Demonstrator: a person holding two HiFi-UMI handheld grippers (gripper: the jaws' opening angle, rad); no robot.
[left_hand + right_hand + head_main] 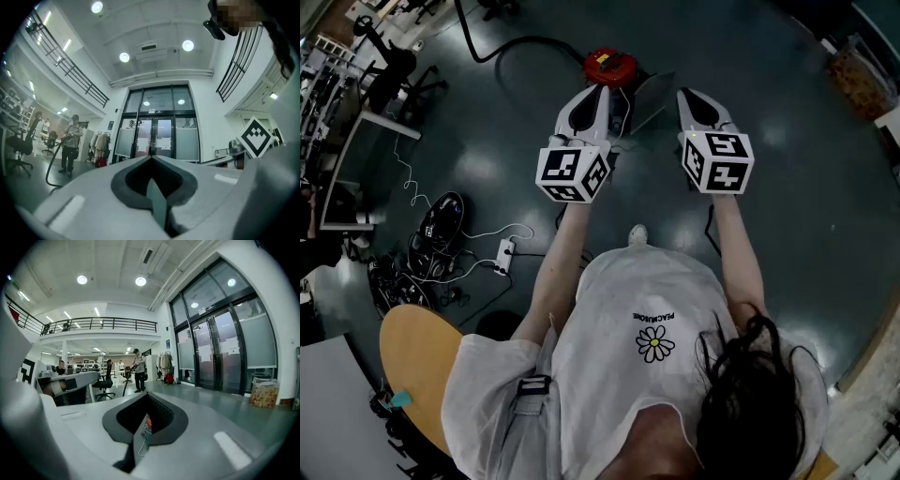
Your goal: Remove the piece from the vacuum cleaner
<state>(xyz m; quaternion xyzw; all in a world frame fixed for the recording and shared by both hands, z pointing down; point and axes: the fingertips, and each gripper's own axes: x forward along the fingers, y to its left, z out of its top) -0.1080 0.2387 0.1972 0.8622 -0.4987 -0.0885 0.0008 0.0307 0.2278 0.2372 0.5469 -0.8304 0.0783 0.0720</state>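
Plainly, the head view is showing the red vacuum cleaner (609,66) on the floor (787,197) beyond the left gripper (599,91) and right gripper (688,94); their own views are showing jaws pressed together, empty.

Open-plan office hall: swivel chairs (104,382), mezzanine railing (103,324), glass entrance doors (157,136).

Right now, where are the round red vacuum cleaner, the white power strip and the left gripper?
round red vacuum cleaner (610,66): head view, red top
white power strip (502,255): head view, its middle
left gripper (600,92): head view, between its fingertips
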